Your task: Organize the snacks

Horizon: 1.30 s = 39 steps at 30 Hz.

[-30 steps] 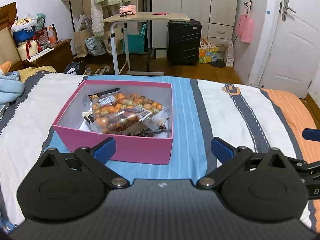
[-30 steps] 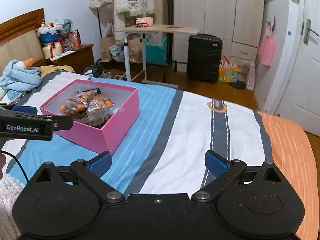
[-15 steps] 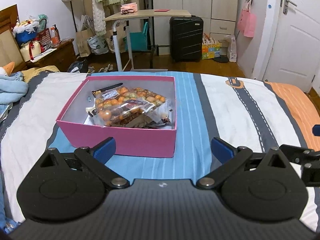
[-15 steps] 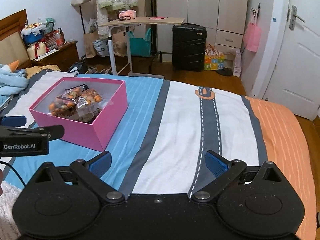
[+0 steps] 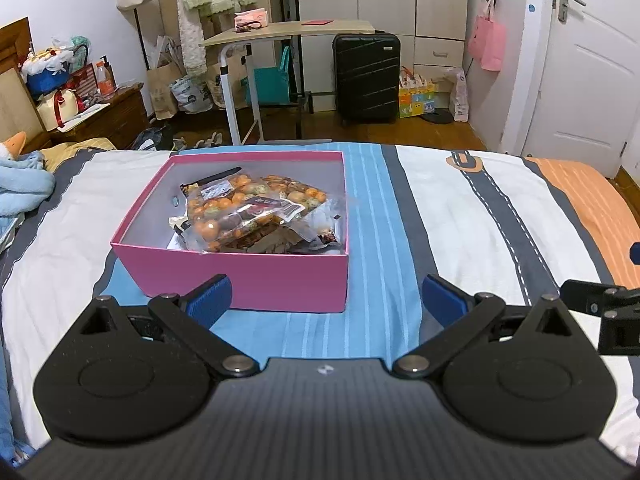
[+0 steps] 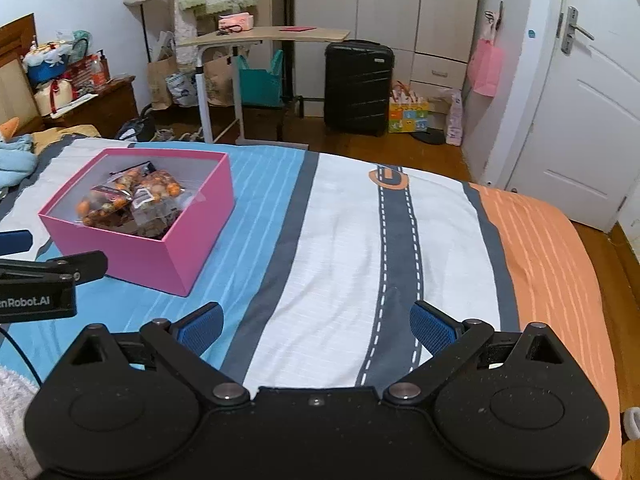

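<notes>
A pink box [image 5: 256, 280] stands on the striped bedspread [image 5: 460, 208]. It holds clear snack bags [image 5: 244, 212] of orange and brown pieces. My left gripper [image 5: 325, 296] is open and empty, just in front of the box's near wall. The box also shows in the right wrist view [image 6: 160, 256], with the bags [image 6: 132, 200] inside. My right gripper [image 6: 316, 326] is open and empty, above the bedspread [image 6: 352, 248] to the right of the box. The left gripper's side [image 6: 44, 280] shows at the left edge there.
Past the bed's far edge are a rolling table [image 5: 288, 32], a black suitcase [image 5: 366, 76], bags on the floor and a wooden nightstand [image 5: 104, 116]. A blue plush [image 5: 20, 188] lies at the bed's left. A white door [image 5: 592, 80] is at the right.
Both grippers have drawn back and risen a little from the box. The box sits further off and more to the left in the right wrist view. Both stay open and empty.
</notes>
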Each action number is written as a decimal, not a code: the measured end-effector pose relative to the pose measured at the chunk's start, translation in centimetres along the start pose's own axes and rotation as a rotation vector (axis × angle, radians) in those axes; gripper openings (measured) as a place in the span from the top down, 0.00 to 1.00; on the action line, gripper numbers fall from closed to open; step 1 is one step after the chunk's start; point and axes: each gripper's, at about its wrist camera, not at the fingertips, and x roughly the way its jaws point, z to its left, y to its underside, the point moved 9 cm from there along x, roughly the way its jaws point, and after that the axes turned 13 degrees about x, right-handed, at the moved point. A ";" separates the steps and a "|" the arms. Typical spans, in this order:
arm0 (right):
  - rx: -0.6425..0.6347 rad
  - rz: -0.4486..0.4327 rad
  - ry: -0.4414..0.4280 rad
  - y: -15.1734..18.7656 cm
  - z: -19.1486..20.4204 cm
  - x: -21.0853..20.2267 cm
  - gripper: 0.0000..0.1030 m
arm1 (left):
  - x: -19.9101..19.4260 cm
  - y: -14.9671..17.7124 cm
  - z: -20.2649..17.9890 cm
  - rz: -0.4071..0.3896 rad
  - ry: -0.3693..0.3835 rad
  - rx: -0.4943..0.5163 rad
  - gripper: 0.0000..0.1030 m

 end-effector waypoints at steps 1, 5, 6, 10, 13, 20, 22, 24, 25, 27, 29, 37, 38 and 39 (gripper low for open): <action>0.003 -0.001 0.008 0.0 -0.1 0.0 0.02 | 0.0 0.0 0.0 0.001 -0.001 -0.001 0.00; 0.014 -0.007 0.027 0.0 -0.7 0.1 0.02 | 0.0 -0.1 -0.1 -0.001 -0.009 -0.003 0.00; 0.016 -0.008 0.031 0.1 -0.8 0.1 0.02 | -0.1 -0.1 -0.1 -0.003 -0.010 -0.003 0.00; 0.019 -0.016 0.047 0.0 -1.2 0.1 0.02 | -0.2 -0.2 -0.3 -0.008 -0.010 -0.001 0.00; 0.022 -0.029 0.060 -0.1 -1.4 -0.1 0.02 | -0.3 -0.2 -0.3 -0.010 -0.011 0.001 0.00; 0.024 -0.039 0.075 -0.2 -1.8 -0.2 0.02 | -0.5 -0.3 -0.6 -0.032 -0.028 0.028 0.00; 0.026 -0.038 0.080 -0.3 -1.8 -0.2 0.02 | -0.5 -0.3 -0.7 -0.034 -0.021 0.028 0.00; 0.025 -0.041 0.082 -0.3 -1.8 -0.3 0.02 | -0.5 -0.3 -0.7 -0.031 -0.017 0.026 0.00; 0.025 -0.043 0.082 -0.3 -1.8 -0.3 0.02 | -0.5 -0.3 -0.7 -0.030 -0.019 0.028 0.00; 0.026 -0.043 0.083 -0.2 -1.8 -0.3 0.02 | -0.4 -0.2 -0.7 -0.027 -0.024 0.032 0.00; 0.027 -0.041 0.086 -0.2 -1.7 -0.2 0.02 | -0.4 -0.2 -0.8 -0.032 -0.028 0.037 0.00; 0.040 -0.035 0.103 -0.2 -2.0 0.0 0.02 | -0.5 -0.1 -0.7 -0.046 0.013 0.019 0.00; 0.041 -0.035 0.103 -0.2 -2.1 0.1 0.02 | -0.5 -0.1 -0.7 -0.047 0.012 0.019 0.00; 0.041 -0.035 0.104 -0.2 -2.1 0.1 0.02 | -0.5 -0.1 -0.7 -0.046 0.012 0.019 0.00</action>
